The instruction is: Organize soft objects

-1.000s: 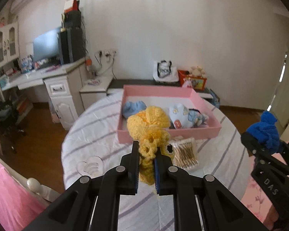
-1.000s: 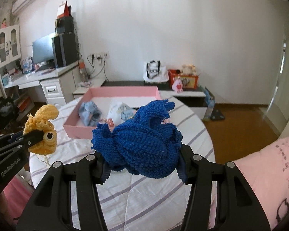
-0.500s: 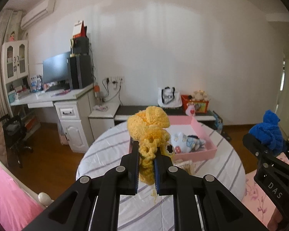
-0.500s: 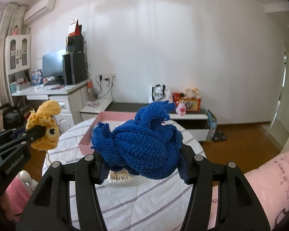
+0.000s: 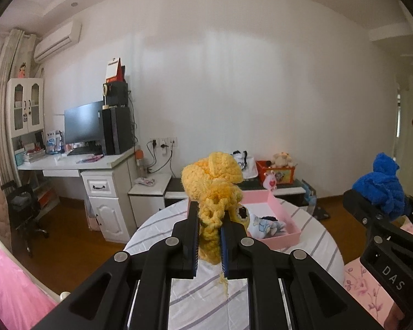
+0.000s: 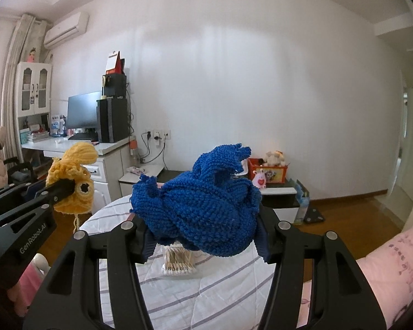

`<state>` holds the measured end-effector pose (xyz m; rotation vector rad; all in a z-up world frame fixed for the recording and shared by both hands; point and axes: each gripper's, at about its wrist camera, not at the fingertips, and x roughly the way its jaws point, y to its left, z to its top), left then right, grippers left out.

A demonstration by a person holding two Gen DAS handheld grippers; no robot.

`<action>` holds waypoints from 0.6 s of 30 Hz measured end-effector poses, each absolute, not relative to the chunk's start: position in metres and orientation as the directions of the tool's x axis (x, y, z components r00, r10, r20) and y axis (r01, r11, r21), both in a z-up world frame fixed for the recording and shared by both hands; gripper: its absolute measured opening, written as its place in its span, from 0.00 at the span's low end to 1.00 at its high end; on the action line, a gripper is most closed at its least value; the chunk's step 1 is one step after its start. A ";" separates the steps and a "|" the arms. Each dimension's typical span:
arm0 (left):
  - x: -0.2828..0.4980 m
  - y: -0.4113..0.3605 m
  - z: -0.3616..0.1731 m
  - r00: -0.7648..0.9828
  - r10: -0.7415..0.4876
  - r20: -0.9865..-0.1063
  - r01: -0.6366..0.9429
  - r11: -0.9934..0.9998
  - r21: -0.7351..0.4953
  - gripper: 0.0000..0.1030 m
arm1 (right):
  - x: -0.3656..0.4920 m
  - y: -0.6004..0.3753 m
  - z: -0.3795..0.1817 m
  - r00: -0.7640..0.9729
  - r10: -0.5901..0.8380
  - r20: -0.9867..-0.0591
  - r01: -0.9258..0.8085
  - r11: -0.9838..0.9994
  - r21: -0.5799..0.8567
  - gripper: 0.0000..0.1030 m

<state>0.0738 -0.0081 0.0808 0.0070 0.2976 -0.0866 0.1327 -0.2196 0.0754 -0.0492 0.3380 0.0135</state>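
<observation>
— Fingers first: what are your two grippers doing?

— Your left gripper (image 5: 209, 229) has its fingers pressed tight on a yellow crochet piece (image 5: 212, 184), held in the air over the near edge of the striped tablecloth (image 5: 311, 247). Your right gripper (image 6: 203, 236) pinches a bulky blue knit piece (image 6: 201, 206) above a pack of cotton swabs (image 6: 177, 261).

— And the pink tray (image 5: 278, 206)?

— At the table's far edge, with soft items inside.
</observation>
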 end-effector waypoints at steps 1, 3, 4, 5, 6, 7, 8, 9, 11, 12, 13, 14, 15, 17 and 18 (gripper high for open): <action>0.072 -0.009 0.079 0.953 -0.083 -0.291 0.085 0.996 -0.005 0.09 | 0.132 -0.219 0.076 0.944 0.005 -0.331 -0.022 0.999 -0.046 0.52; 0.072 -0.015 0.076 0.954 -0.081 -0.290 0.084 0.996 -0.003 0.09 | 0.130 -0.219 0.076 0.945 0.005 -0.328 -0.023 0.999 -0.048 0.52; 0.070 -0.014 0.074 0.953 -0.083 -0.291 0.086 0.996 -0.003 0.09 | 0.128 -0.220 0.075 0.945 0.005 -0.327 -0.023 0.999 -0.050 0.52; 0.070 -0.015 0.074 0.953 -0.084 -0.292 0.087 0.996 -0.003 0.09 | 0.127 -0.220 0.075 0.945 0.005 -0.327 -0.023 0.998 -0.050 0.52; 0.069 -0.015 0.073 0.952 -0.086 -0.294 0.088 0.996 -0.004 0.09 | 0.128 -0.220 0.076 0.945 0.005 -0.326 -0.023 0.998 -0.051 0.52; 0.069 -0.015 0.073 0.952 -0.086 -0.295 0.089 0.996 -0.003 0.09 | 0.128 -0.219 0.076 0.946 0.005 -0.325 -0.023 0.998 -0.052 0.52; 0.070 -0.015 0.072 0.951 -0.086 -0.296 0.090 0.996 -0.001 0.09 | 0.128 -0.219 0.076 0.946 0.004 -0.325 -0.022 0.998 -0.052 0.52; 0.069 -0.015 0.071 0.951 -0.087 -0.297 0.091 0.996 -0.001 0.09 | 0.128 -0.219 0.076 0.945 0.005 -0.326 -0.023 0.998 -0.053 0.52; 0.070 -0.014 0.073 0.950 -0.090 -0.299 0.093 0.996 -0.002 0.09 | 0.128 -0.219 0.076 0.945 0.005 -0.327 -0.023 0.998 -0.052 0.52; 0.070 -0.014 0.072 0.950 -0.090 -0.299 0.094 0.996 -0.001 0.09 | 0.127 -0.219 0.076 0.945 0.005 -0.328 -0.023 0.998 -0.052 0.52; 0.071 -0.014 0.073 0.950 -0.089 -0.300 0.093 0.996 0.000 0.09 | 0.127 -0.219 0.076 0.944 0.005 -0.329 -0.023 0.998 -0.051 0.52; 0.074 -0.015 0.074 0.949 -0.087 -0.302 0.092 0.996 0.001 0.09 | 0.127 -0.219 0.076 0.944 0.005 -0.330 -0.023 0.999 -0.049 0.52; 0.078 -0.015 0.075 0.949 -0.087 -0.304 0.092 0.996 0.002 0.09 | 0.128 -0.219 0.076 0.944 0.005 -0.330 -0.023 0.999 -0.048 0.52; 0.080 -0.015 0.075 0.946 -0.088 -0.311 0.093 0.996 0.000 0.09 | 0.129 -0.218 0.075 0.943 0.006 -0.334 -0.025 0.998 -0.052 0.52; 0.081 -0.015 0.076 0.946 -0.088 -0.313 0.093 0.996 0.001 0.09 | 0.131 -0.218 0.075 0.941 0.005 -0.339 -0.024 0.998 -0.052 0.52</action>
